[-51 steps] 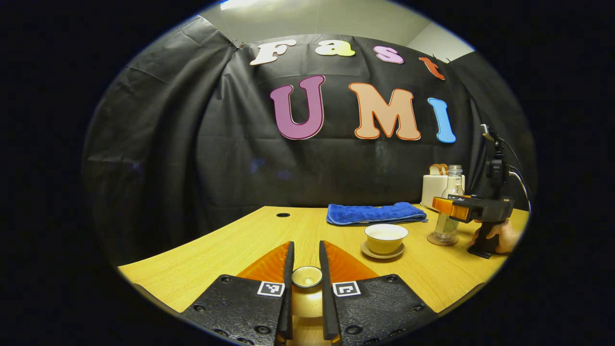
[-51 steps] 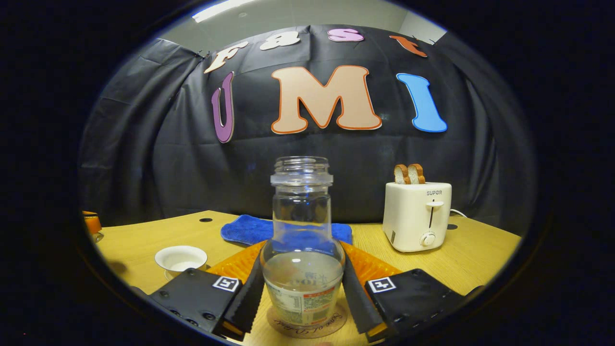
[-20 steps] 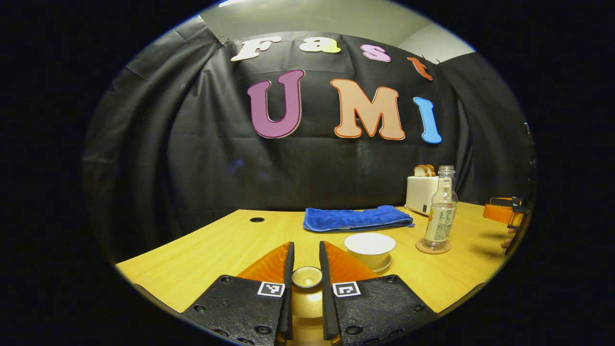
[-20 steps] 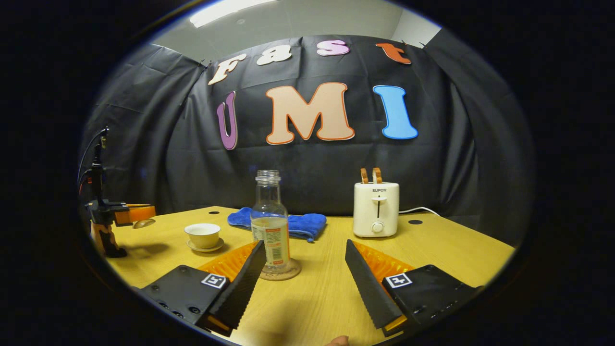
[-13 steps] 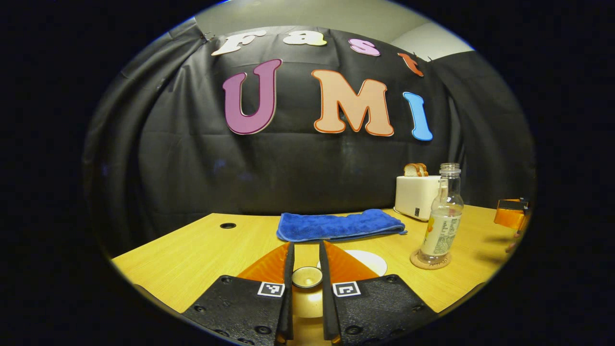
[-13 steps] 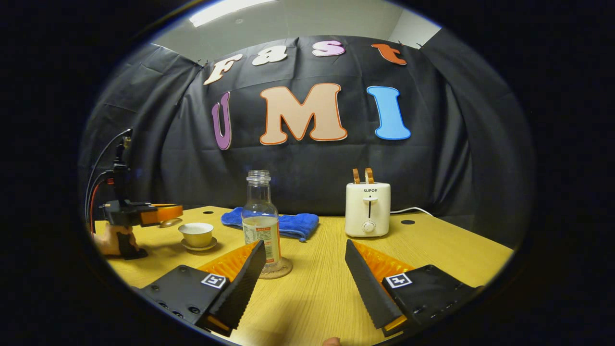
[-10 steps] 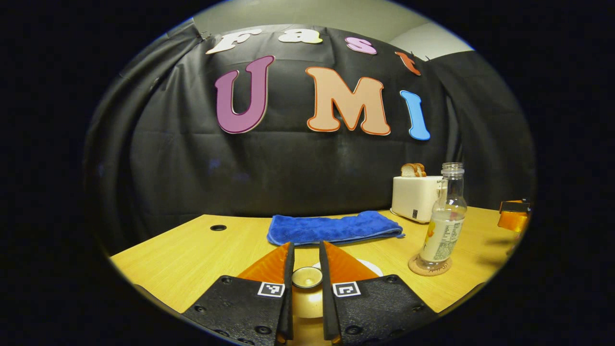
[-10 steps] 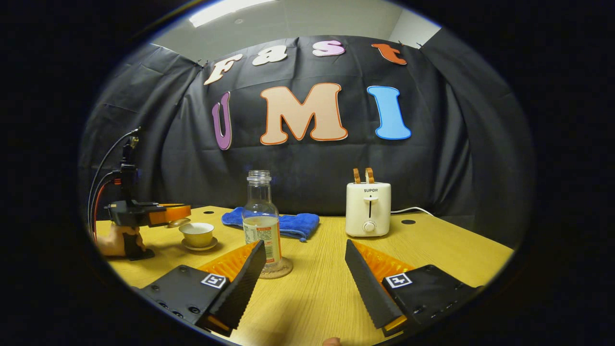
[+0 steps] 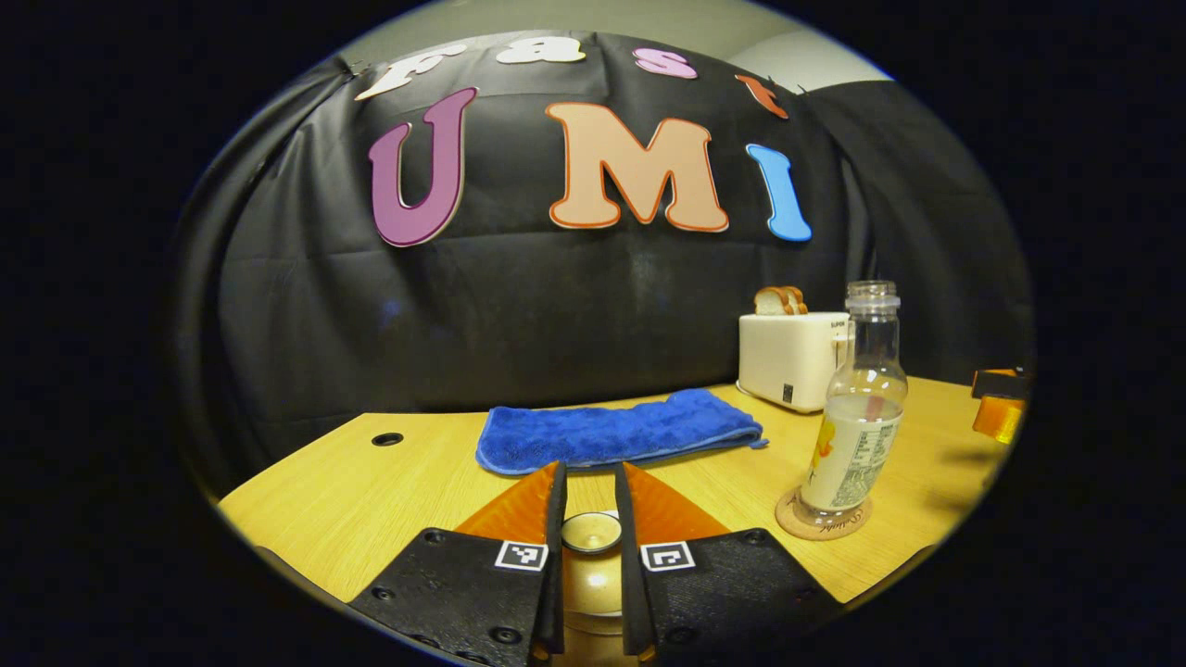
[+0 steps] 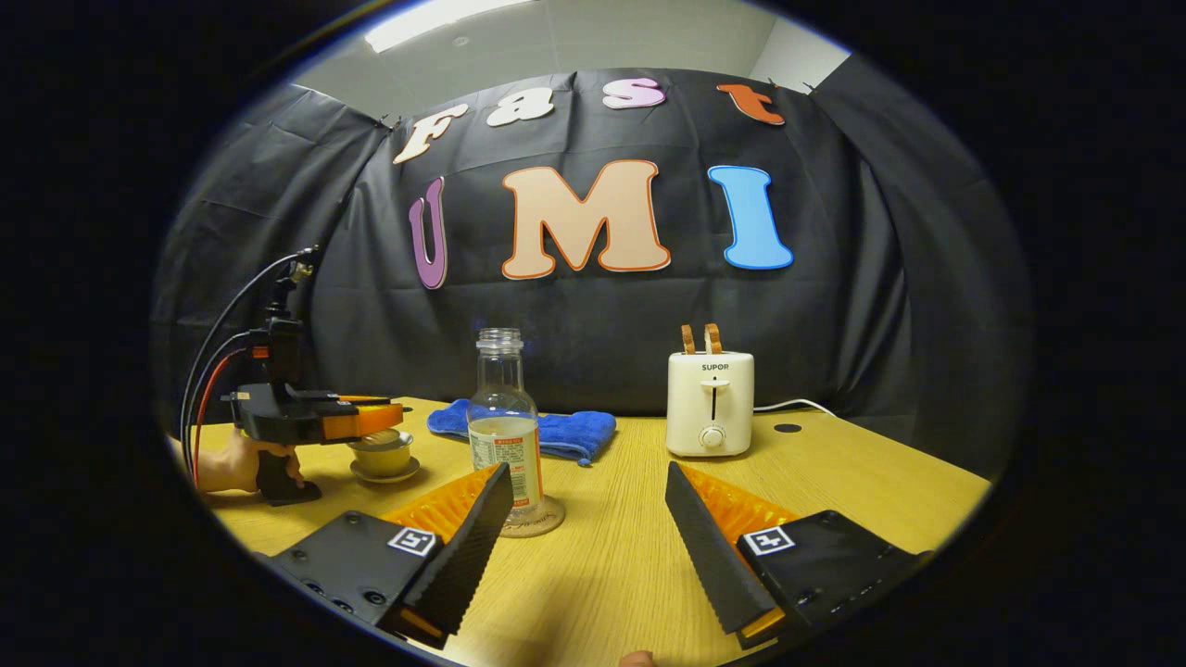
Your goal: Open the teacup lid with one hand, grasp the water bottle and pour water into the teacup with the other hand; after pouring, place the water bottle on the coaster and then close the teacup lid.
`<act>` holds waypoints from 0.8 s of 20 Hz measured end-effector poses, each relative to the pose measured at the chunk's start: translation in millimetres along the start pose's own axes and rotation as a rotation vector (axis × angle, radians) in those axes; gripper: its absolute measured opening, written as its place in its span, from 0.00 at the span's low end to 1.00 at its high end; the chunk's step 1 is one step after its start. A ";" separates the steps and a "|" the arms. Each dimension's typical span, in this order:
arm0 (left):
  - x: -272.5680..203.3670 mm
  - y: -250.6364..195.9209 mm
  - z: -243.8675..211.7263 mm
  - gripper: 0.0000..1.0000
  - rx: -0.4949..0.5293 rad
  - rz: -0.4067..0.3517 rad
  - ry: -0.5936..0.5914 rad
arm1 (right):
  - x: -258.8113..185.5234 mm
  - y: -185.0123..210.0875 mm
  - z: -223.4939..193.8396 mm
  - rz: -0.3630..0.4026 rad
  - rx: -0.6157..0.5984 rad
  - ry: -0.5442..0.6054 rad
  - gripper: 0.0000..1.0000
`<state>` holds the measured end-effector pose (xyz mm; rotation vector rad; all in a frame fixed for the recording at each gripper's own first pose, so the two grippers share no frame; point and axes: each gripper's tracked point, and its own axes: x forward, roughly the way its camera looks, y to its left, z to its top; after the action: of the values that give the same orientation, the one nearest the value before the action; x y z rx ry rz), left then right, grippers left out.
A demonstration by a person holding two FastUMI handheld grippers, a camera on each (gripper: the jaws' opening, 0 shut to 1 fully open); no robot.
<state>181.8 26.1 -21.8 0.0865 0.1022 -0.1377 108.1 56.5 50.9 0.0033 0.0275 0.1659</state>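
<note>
Two grippers, different states. Left gripper (image 9: pixel 590 556) is nearest in the left gripper view, fingers narrow and pinched on the lid (image 9: pixel 591 535) knob. In the right gripper view the right gripper (image 10: pixel 586 547) stands wide, holding nothing, backed off near the table (image 10: pixel 880 482) front edge.

Change: 2.5 s ago the right one sat around the bottle (image 10: pixel 505 435); now it's released and well clear. Bottle stands upright on the coaster (image 10: pixel 547 521), part full. So pour and set-down look done.

Left gripper has swung in from the left over the last second. The right gripper view shows it now right above the teacup (image 10: pixel 382 457) with the lid just over the rim; can't tell if touching. In its own view the cup has dropped behind the fingers.

Left to do, I'd say: lower lid, seat it, let go. Risk: off-centre drop.

Far: blue towel (image 9: pixel 616 434), toaster (image 10: pixel 710 402).
</note>
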 end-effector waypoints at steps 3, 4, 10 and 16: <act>0.5 -4.0 0.9 0.22 0.044 -0.001 0.007 | -0.9 -0.2 0.7 0.001 0.001 0.001 1.00; 0.4 -3.3 0.1 0.22 0.050 0.002 0.009 | -1.5 0.2 0.6 0.002 0.001 0.000 1.00; 2.4 -6.5 -3.2 0.22 0.092 0.014 0.040 | -1.0 0.1 0.1 0.003 0.001 -0.001 1.00; 1.9 -7.8 -4.3 0.22 0.161 0.041 0.055 | -0.6 1.1 0.1 0.007 0.001 -0.001 1.00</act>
<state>182.1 18.5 -26.9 0.2532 0.1437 -0.1028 107.3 57.5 51.0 0.0046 0.0268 0.1733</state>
